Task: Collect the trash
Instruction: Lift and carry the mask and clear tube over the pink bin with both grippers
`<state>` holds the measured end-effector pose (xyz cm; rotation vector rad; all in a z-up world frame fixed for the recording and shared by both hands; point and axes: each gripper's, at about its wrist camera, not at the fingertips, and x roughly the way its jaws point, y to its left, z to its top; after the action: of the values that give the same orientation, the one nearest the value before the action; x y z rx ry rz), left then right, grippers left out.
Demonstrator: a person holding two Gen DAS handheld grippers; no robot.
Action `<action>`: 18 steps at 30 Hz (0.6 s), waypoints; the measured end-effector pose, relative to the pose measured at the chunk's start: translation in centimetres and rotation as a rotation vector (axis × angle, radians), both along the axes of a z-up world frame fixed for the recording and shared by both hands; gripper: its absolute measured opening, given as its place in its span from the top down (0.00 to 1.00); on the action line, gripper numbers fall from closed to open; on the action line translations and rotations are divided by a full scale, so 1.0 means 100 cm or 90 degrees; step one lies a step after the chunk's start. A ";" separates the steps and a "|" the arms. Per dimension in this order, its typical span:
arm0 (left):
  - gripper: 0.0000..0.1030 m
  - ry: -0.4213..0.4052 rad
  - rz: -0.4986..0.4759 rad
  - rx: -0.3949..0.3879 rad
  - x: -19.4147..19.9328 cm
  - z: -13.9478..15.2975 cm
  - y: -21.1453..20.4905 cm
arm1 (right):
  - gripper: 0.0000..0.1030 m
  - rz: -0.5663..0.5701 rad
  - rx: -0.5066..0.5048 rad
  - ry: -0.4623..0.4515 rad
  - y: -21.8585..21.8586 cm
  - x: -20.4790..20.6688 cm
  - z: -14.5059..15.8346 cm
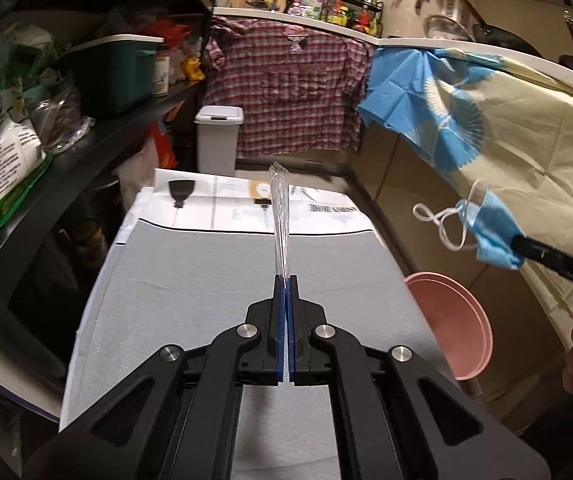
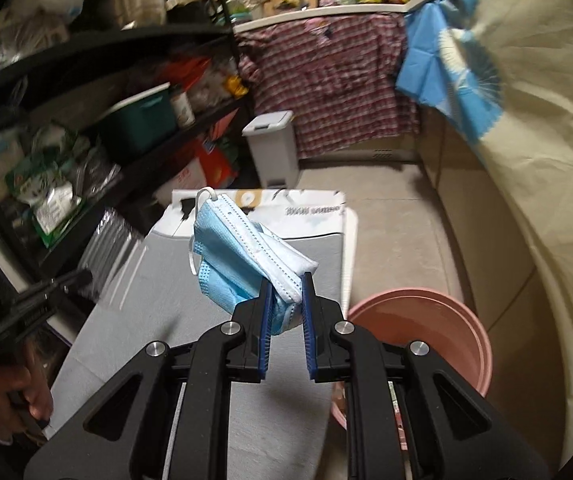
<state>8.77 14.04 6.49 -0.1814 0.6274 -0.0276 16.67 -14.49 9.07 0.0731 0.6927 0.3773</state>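
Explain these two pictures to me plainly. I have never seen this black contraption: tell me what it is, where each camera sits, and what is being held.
No robot here: a person holds a two-finger gripper in each hand, each carrying a camera looking along its fingers. In the left camera's picture, the left gripper is shut on a clear plastic strip. In the right camera's picture, the right gripper pinches a crumpled blue face mask. Below lies a grey cloth over a newspaper. A pink bucket stands beside it; a white lidded bin stands farther back.

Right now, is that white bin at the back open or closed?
Closed. The white bin has its lid lying flat on top in both views, with no gap showing.
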 end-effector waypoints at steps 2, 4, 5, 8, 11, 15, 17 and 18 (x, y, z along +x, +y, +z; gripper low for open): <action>0.99 -0.001 -0.010 -0.001 -0.002 0.002 -0.008 | 0.86 -0.015 0.001 -0.007 -0.011 -0.004 0.004; 0.99 -0.002 -0.022 -0.001 -0.003 0.003 -0.017 | 0.86 -0.034 -0.007 -0.021 -0.023 -0.009 0.008; 0.99 -0.003 -0.027 -0.001 -0.004 0.003 -0.021 | 0.86 -0.041 -0.008 -0.024 -0.028 -0.011 0.009; 0.99 -0.004 -0.045 -0.001 -0.006 0.004 -0.034 | 0.86 -0.069 0.000 -0.025 -0.047 -0.014 0.008; 0.99 -0.003 -0.062 -0.002 -0.006 0.004 -0.047 | 0.86 -0.104 0.013 -0.018 -0.065 -0.013 0.001; 0.99 0.001 -0.081 -0.006 -0.002 0.002 -0.063 | 0.86 -0.150 0.027 0.000 -0.087 -0.007 -0.010; 0.99 0.003 -0.091 -0.006 0.000 0.000 -0.071 | 0.86 -0.163 0.027 0.004 -0.095 -0.005 -0.015; 0.99 0.005 -0.098 -0.008 0.002 -0.001 -0.077 | 0.86 -0.170 0.022 0.004 -0.097 -0.004 -0.016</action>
<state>8.99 6.38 6.38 -0.1446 0.6479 -0.1789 16.23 -24.20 7.47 0.1970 0.6722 0.1321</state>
